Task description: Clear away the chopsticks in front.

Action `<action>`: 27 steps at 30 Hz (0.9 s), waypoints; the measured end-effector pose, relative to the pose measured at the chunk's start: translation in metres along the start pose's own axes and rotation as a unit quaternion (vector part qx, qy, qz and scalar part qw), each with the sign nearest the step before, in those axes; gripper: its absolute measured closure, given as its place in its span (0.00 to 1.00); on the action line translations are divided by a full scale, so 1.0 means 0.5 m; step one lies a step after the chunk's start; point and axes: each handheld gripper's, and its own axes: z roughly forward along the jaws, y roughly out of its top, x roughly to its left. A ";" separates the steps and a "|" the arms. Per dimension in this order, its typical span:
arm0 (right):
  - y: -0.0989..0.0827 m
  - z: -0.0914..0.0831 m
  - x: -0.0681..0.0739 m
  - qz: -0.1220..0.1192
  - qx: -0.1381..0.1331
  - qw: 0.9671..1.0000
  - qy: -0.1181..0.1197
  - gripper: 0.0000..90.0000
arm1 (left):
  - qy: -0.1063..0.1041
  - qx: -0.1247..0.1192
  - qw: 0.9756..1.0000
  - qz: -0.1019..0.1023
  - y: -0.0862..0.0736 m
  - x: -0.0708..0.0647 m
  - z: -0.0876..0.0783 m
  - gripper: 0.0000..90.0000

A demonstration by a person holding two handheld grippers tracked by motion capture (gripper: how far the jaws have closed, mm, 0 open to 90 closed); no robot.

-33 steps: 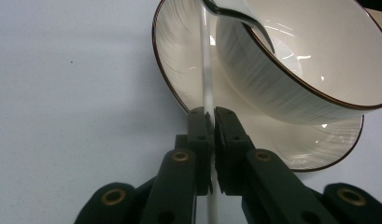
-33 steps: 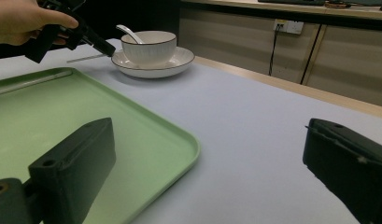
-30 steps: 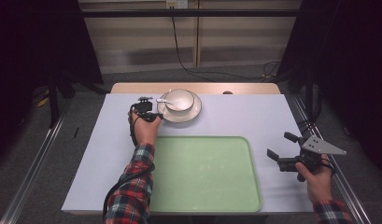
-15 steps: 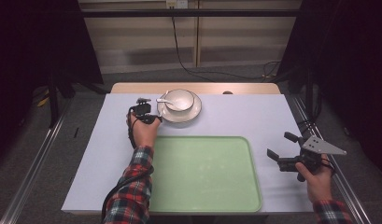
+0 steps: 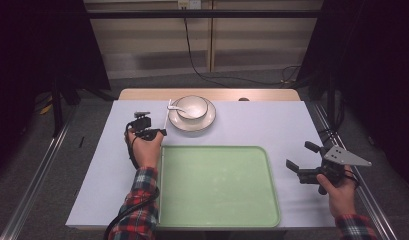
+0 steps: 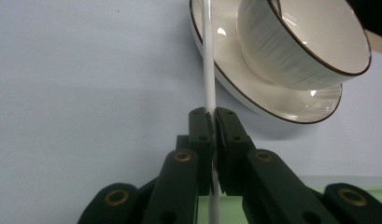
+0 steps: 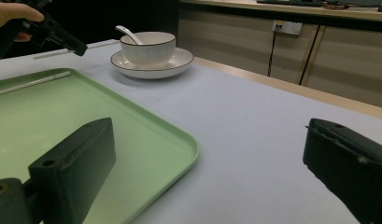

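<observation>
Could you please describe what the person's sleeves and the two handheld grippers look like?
Both sleeves are red, blue and white plaid. The left gripper and right gripper are black, with blocky two-piece jaws and brass-coloured pivot pins. The right carries a grey three-cornered plate on top. A black cable trails beside the left forearm.

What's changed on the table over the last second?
The left claw, shut on the thin white stick, has drawn back from the plate toward the tray, taking the stick along. The right claw stayed open at the table's right edge. The bowl with its spoon, the plate and the tray have not moved.
</observation>
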 end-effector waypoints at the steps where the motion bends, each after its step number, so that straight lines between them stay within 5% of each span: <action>1: 0.000 0.000 0.000 0.000 0.001 1.000 -0.001 0.02 | 0.000 0.000 1.000 0.000 0.000 0.000 0.000 0.96; 27: 0.001 -0.002 0.000 -0.001 -0.001 1.000 0.000 0.02 | 0.004 -0.024 0.999 -0.035 -0.109 0.009 -0.107 0.96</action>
